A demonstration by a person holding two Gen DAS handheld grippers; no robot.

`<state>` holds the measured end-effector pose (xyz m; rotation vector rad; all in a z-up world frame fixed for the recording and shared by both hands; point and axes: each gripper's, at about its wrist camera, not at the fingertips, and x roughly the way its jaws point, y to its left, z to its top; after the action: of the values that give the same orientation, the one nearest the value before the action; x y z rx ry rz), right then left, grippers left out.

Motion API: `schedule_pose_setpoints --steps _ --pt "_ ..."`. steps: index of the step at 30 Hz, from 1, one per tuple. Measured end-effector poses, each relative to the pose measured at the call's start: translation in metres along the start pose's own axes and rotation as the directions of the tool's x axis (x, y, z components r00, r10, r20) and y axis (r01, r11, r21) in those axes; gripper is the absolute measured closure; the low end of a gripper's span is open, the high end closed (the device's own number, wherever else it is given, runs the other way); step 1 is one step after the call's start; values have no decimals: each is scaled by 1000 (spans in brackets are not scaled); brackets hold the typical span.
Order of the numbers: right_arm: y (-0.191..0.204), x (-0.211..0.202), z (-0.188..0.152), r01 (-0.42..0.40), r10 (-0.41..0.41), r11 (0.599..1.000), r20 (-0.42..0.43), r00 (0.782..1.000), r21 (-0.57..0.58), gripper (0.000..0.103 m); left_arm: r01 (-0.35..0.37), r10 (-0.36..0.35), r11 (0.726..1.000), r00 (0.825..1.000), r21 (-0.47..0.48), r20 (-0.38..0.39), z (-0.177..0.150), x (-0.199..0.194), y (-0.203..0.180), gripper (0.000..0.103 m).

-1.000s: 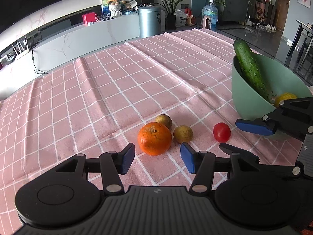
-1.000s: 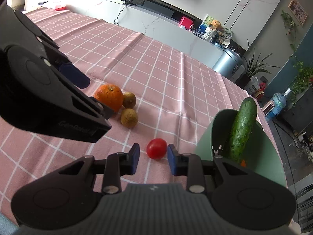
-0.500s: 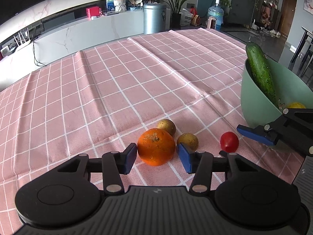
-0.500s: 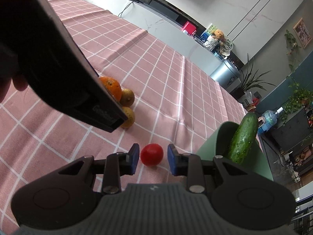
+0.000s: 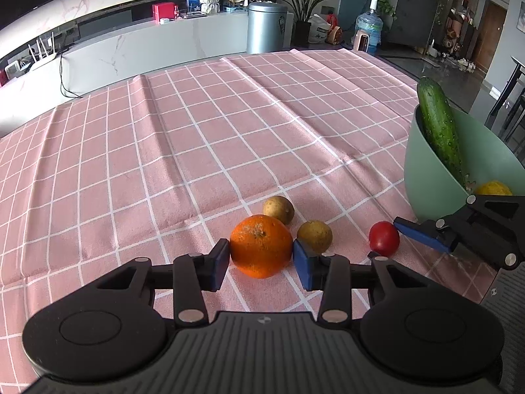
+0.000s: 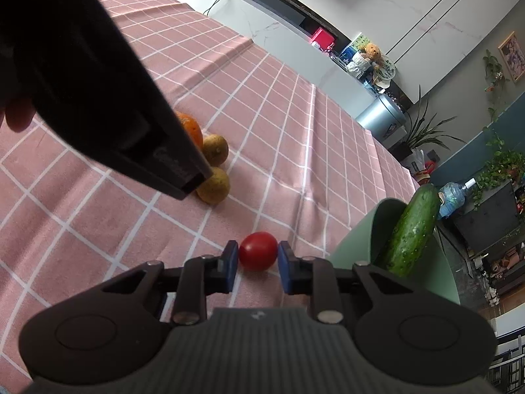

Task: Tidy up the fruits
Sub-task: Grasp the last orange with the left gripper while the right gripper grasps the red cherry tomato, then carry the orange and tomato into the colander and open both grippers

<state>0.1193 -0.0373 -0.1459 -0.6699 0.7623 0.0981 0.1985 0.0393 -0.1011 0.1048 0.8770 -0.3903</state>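
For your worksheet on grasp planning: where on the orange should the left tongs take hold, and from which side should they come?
Grip the orange across its widest middle, pads on its left and right flanks, coming from the near side angled downward. It is round and sits on the tablecloth, and two small brown fruits crowd its far-right side, leaving the near side free. The left tongs are closing this way now.

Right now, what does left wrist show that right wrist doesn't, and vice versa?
Left wrist only: the left gripper, its fingers closing around the orange, and a yellow fruit in the green bowl.

Right wrist only: the right gripper with both fingers on the tomato, and part of a hand at the left edge.

Both: orange, two brownish fruits, tomato, bowl, cucumber, pink checked tablecloth.
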Motion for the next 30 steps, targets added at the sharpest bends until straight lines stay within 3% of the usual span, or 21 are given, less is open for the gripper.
schedule_pose_setpoints --steps 7,16,24,30 --pt "-8 -26 1 -37 36 999 46 998 18 82 6 -4 998 999 -62 36 -7 -26 3 56" --pt "-53 -75 -5 -152 131 975 133 982 161 82 104 -88 987 987 -118 134 1 -73 -18 56" --pt "-113 -106 -35 -196 157 927 145 977 319 82 173 -166 984 974 -30 154 16 -88 -74 56" --pt "-163 -109 -66 -189 149 880 125 981 436 81 191 -199 979 972 77 122 36 -85 -122 56"
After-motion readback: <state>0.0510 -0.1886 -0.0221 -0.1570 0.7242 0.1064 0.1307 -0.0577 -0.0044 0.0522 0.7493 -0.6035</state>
